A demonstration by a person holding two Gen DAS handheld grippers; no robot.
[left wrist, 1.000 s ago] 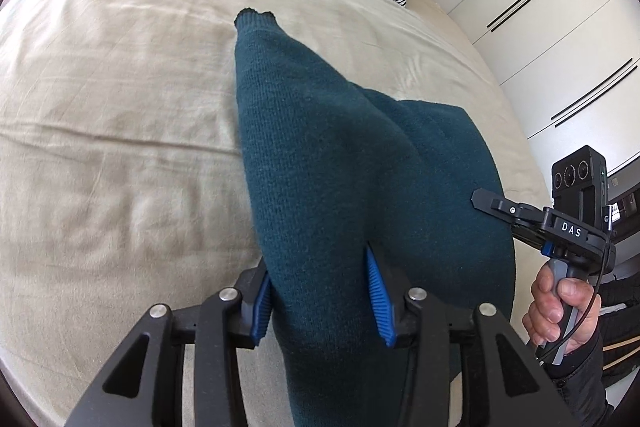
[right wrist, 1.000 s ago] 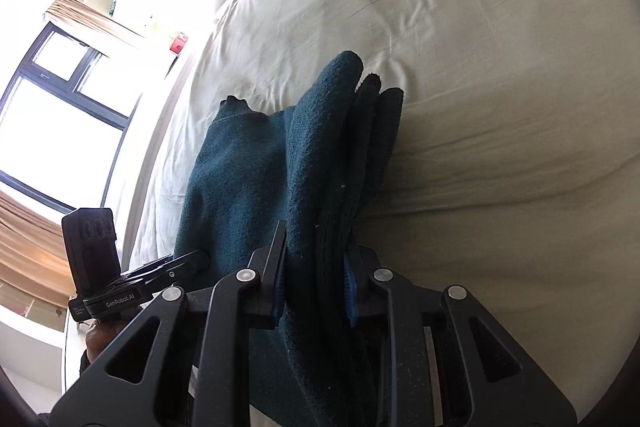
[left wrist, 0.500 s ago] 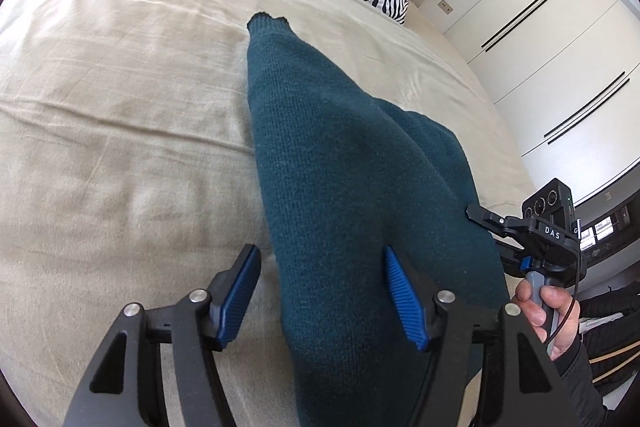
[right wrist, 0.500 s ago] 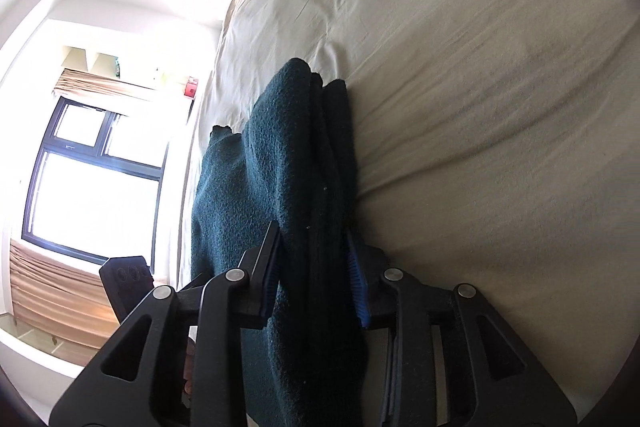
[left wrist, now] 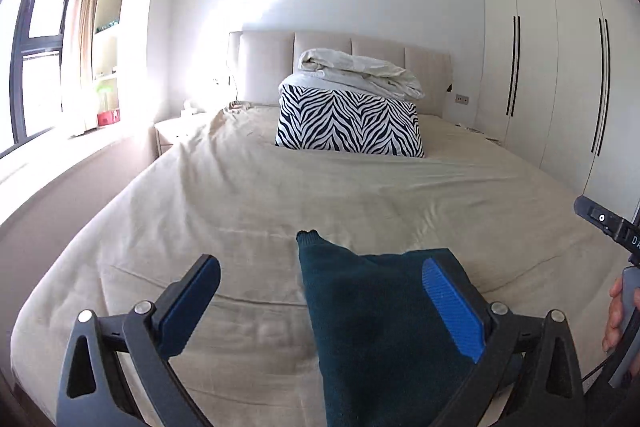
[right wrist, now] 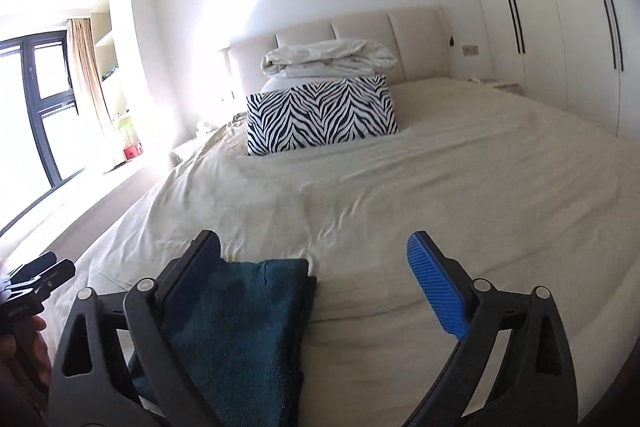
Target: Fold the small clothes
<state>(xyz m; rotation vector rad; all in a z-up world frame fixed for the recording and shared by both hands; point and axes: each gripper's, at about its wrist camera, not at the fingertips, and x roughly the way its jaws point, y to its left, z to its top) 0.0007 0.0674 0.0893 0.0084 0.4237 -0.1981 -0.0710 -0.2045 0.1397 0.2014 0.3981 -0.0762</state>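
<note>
Both grippers now stand spread wide and grip nothing: the left gripper (left wrist: 320, 291) has let go, and the right gripper (right wrist: 316, 267) has released its pinch. Both have lifted back. The folded dark teal sweater (left wrist: 380, 327) lies flat on the beige bedsheet (left wrist: 240, 195), with the zebra pillow (left wrist: 352, 125) beyond.

R gripper (right wrist: 316, 283) is wide open, blue pads apart, nothing clamped btwn them. Folded teal sweater (right wrist: 244, 339) lies on the beige bed (right wrist: 440, 195) by the left finger, stacked in layers. Zebra pillow (right wrist: 320, 115) w/ a white duvet (right wrist: 328, 61) on top, up by the headboard (right wrist: 360, 23).
</note>
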